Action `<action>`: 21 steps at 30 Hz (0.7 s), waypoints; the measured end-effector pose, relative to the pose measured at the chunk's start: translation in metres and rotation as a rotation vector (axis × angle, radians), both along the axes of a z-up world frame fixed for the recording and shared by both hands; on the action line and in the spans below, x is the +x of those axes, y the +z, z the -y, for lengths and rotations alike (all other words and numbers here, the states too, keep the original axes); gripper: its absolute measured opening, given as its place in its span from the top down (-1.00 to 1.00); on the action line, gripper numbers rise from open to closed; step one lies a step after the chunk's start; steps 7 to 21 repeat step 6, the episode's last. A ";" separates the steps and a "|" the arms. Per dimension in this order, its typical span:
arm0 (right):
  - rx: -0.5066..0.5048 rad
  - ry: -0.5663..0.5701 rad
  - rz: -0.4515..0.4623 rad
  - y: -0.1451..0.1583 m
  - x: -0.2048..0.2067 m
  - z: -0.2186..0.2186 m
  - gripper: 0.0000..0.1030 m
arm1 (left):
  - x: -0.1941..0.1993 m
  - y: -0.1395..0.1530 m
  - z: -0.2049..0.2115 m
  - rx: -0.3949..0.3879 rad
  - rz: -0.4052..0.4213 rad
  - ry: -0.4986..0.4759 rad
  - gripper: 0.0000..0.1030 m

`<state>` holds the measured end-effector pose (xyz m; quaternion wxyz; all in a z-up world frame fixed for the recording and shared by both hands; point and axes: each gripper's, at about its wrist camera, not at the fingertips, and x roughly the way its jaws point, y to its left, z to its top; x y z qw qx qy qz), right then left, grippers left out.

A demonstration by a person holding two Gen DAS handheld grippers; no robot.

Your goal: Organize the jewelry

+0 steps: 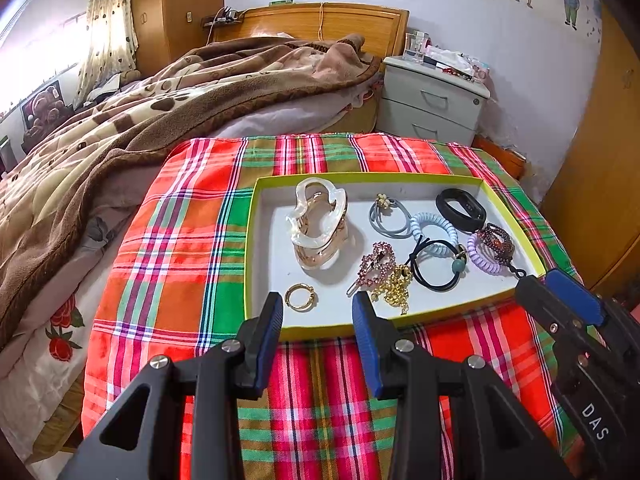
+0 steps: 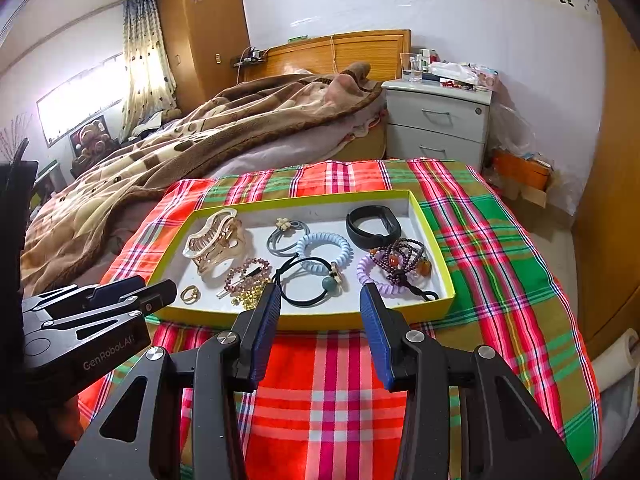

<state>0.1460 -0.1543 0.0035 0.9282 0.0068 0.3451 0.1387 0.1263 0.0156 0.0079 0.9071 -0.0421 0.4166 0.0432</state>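
A yellow-rimmed white tray (image 1: 250, 240) (image 2: 312, 322) lies on a plaid cloth and holds jewelry: a clear hair claw (image 1: 318, 228) (image 2: 214, 242), a gold ring (image 1: 300, 297) (image 2: 189, 293), a pink rhinestone clip (image 1: 374, 262), a gold chain (image 1: 394, 286), hair ties (image 1: 434, 264) (image 2: 310, 276), a black band (image 1: 460, 210) (image 2: 372, 226) and a beaded bracelet (image 1: 496, 242) (image 2: 402, 262). My left gripper (image 1: 318, 308) is open and empty at the tray's near edge, by the ring. My right gripper (image 2: 320, 300) is open and empty at the near edge too.
The plaid cloth (image 1: 180, 240) covers a small table beside a bed with a brown blanket (image 1: 120, 120). A grey nightstand (image 1: 432, 100) stands behind. A wooden wardrobe (image 2: 612, 200) is at the right.
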 end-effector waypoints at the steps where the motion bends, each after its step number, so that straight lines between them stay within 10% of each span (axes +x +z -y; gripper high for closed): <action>1: 0.000 0.001 0.000 0.000 0.000 0.000 0.18 | 0.000 0.000 0.000 0.002 -0.001 0.002 0.27; 21: 0.001 -0.001 -0.003 0.000 0.000 0.000 0.18 | 0.002 -0.002 0.000 -0.007 -0.007 0.003 0.27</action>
